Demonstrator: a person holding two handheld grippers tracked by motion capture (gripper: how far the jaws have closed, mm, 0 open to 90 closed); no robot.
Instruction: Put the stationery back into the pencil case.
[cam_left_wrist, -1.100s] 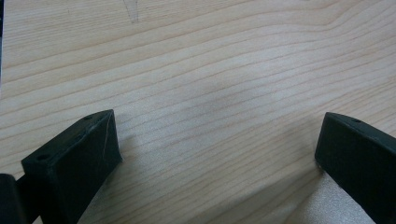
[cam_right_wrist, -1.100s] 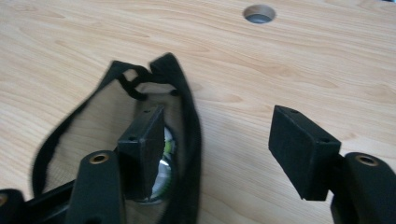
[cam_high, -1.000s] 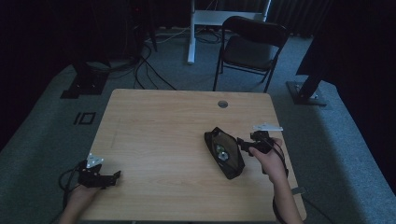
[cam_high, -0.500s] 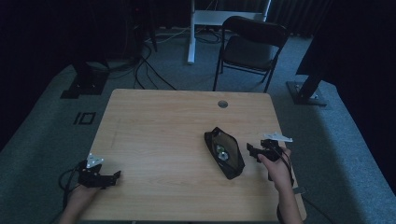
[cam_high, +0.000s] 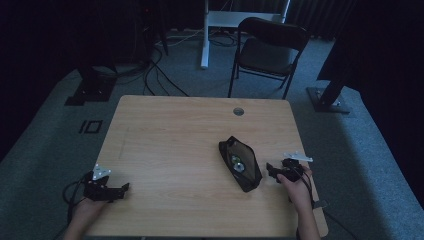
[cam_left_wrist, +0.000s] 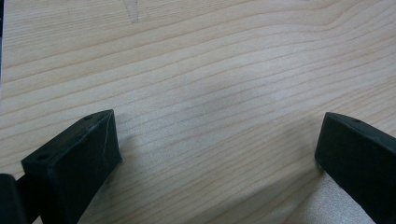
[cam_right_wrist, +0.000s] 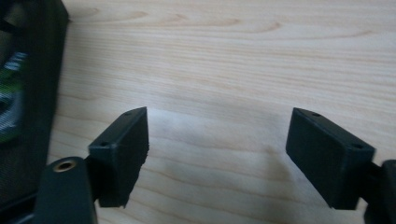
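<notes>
Your left gripper (cam_high: 122, 189) rests near the wooden table's (cam_high: 175, 135) left front corner, jaws wide apart over bare wood. The open black pouch (cam_high: 240, 162) lies right of centre. Just beside it, your right gripper (cam_high: 270, 171) has just been opening, nothing between its jaws.

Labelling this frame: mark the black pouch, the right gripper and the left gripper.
black pouch (cam_high: 246, 167): high view, its dark side wall.
right gripper (cam_high: 270, 170): high view, midway between its open fingertips.
left gripper (cam_high: 126, 187): high view, midway between its fingertips.
</notes>
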